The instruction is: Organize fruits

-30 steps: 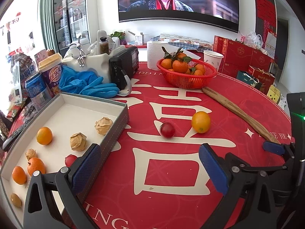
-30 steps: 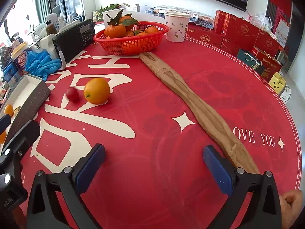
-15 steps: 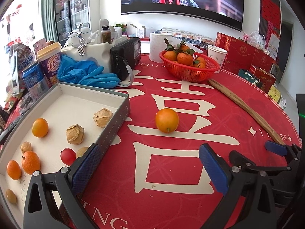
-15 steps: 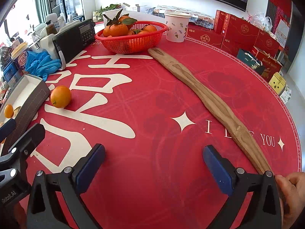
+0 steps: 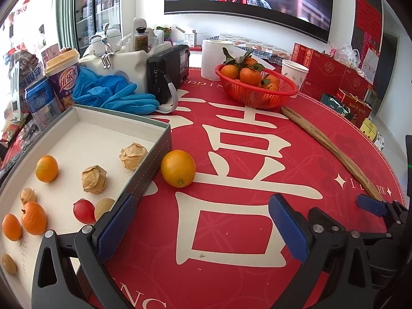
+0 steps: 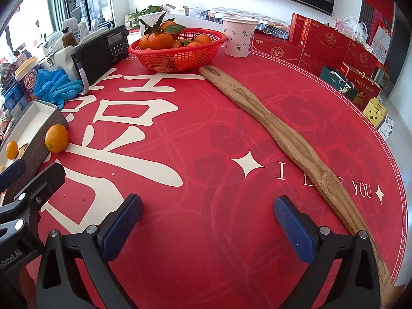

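Observation:
A loose orange [image 5: 178, 168] [image 6: 56, 138] rests on the red table mat against the outer wall of the grey tray [image 5: 152, 166] [image 6: 42, 123]. Inside the tray lie small oranges [image 5: 46, 168], papery husked fruits [image 5: 94, 179] and a red cherry tomato [image 5: 84, 211]. My left gripper [image 5: 200, 225] hovers open just short of the orange, its left finger beside the tray corner. My right gripper [image 6: 207, 222] is open over bare mat, empty. A red basket [image 5: 257, 87] [image 6: 177, 49] of leafy tangerines stands at the back.
A long wooden stick [image 6: 288, 141] [image 5: 329, 149] lies diagonally across the mat's right side. A black radio [image 5: 168, 70], blue gloves [image 5: 116, 96], cups, cans, a paper roll [image 5: 213, 59] and red gift boxes [image 6: 327, 46] crowd the table's back and sides.
The orange has rolled left across the mat and now touches the tray wall. The red tomato that was on the mat a second ago is gone from it. Both grippers stayed open.

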`<action>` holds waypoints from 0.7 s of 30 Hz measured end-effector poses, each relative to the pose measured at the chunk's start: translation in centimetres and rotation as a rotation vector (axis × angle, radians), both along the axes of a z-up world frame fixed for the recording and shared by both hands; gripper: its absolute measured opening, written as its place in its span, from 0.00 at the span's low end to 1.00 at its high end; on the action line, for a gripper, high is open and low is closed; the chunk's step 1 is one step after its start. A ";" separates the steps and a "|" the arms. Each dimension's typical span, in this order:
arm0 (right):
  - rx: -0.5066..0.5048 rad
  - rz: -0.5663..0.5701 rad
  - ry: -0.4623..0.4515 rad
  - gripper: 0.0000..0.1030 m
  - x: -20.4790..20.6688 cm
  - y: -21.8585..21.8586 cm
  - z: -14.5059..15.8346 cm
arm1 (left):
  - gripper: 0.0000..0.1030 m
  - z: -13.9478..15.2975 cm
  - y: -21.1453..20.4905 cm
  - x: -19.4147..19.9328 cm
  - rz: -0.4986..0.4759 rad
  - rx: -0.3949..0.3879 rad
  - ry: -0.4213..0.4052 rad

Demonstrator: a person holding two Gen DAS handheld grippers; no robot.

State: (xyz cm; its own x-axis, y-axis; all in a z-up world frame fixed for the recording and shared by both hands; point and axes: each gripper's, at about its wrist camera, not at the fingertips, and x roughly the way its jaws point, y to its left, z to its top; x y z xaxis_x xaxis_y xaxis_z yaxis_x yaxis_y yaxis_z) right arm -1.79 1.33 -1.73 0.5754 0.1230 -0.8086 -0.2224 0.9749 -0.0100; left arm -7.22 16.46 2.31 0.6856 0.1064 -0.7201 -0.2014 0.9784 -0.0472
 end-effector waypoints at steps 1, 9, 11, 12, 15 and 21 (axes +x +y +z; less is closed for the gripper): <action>0.000 0.000 0.000 1.00 0.0 0.0 0.0 | 0.99 0.0 0.0 0.0 0.002 -0.001 -0.001; 0.000 0.000 0.000 1.00 0.0 0.0 0.0 | 0.99 0.9 0.8 0.5 -0.058 -0.061 -0.037; 0.000 0.000 0.000 1.00 0.0 0.0 0.0 | 1.00 1.2 1.2 0.5 -0.051 -0.079 -0.050; 0.000 0.000 0.000 1.00 0.0 0.0 0.0 | 1.00 1.4 1.2 0.4 -0.055 -0.080 -0.055; 0.000 0.000 0.000 1.00 0.0 0.0 0.0 | 1.00 2.3 1.0 0.0 -0.080 -0.063 -0.077; 0.000 0.000 0.000 1.00 0.0 0.0 0.0 | 1.00 6.3 2.1 -4.1 -0.161 -0.032 -0.153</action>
State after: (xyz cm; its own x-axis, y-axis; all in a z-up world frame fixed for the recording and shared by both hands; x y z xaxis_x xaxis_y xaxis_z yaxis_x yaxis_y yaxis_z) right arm -1.80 1.34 -1.72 0.5754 0.1228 -0.8086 -0.2223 0.9749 -0.0100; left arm -11.33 18.58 8.60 0.7937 -0.0346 -0.6073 -0.0310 0.9948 -0.0972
